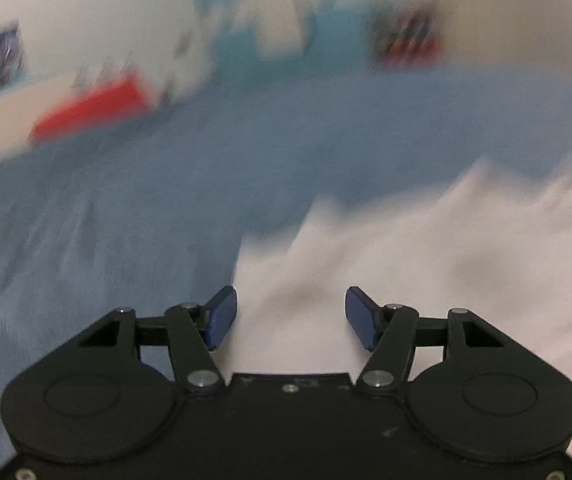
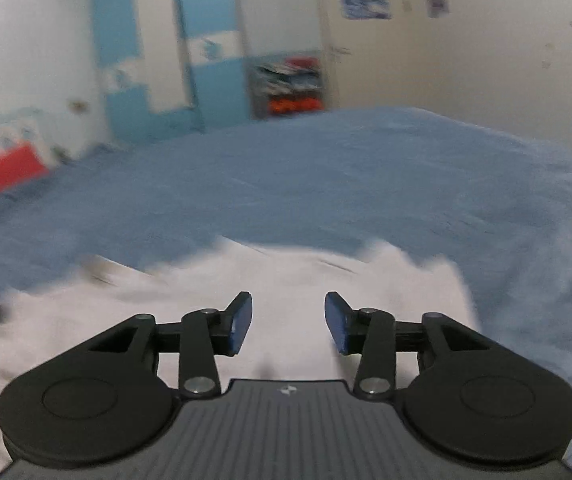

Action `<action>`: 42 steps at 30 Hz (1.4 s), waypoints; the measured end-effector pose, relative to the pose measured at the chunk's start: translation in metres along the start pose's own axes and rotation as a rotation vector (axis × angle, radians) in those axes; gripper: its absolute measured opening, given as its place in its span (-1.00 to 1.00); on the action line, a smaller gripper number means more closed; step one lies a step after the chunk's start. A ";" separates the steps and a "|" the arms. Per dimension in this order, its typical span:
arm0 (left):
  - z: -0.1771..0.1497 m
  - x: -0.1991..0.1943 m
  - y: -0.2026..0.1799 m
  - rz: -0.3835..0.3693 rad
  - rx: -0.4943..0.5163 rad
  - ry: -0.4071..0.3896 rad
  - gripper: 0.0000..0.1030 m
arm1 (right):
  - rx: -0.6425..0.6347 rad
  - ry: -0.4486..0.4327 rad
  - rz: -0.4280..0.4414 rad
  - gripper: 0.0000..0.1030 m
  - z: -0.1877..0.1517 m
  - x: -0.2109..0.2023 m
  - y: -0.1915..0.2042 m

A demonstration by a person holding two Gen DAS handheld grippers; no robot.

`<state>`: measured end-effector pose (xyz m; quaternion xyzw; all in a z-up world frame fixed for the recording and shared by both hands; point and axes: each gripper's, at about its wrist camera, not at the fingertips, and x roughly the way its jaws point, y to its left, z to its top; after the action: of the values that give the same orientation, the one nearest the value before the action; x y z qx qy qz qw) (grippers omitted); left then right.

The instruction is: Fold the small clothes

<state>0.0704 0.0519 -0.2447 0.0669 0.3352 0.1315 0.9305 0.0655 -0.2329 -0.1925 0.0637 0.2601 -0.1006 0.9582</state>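
blue bed [image 2: 366, 176]; white cloth [image 2: 286, 280] spread on it, blurred. left gripper [image 1: 291, 312] wide, empty, over cloth. right gripper [image 2: 288, 320] parted, empty, over cloth.

a garment [image 2: 270, 280] lies on the bed [image 2: 366, 168] at lower centre of the frame — a wardrobe [image 2: 166, 60] stands behind, upper left.
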 end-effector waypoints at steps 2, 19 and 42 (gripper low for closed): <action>-0.004 0.008 0.015 -0.065 -0.130 0.004 0.30 | 0.135 -0.008 0.073 -0.09 -0.011 0.009 -0.021; 0.016 0.012 0.009 0.083 0.018 -0.025 0.31 | 0.208 -0.011 -0.054 0.04 0.019 0.019 -0.066; 0.039 -0.014 0.015 -0.123 -0.025 -0.126 -0.83 | -0.054 -0.185 -0.063 -0.82 0.025 -0.017 -0.022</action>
<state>0.0819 0.0604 -0.2032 0.0427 0.2776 0.0740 0.9569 0.0584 -0.2557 -0.1645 0.0203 0.1748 -0.1291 0.9759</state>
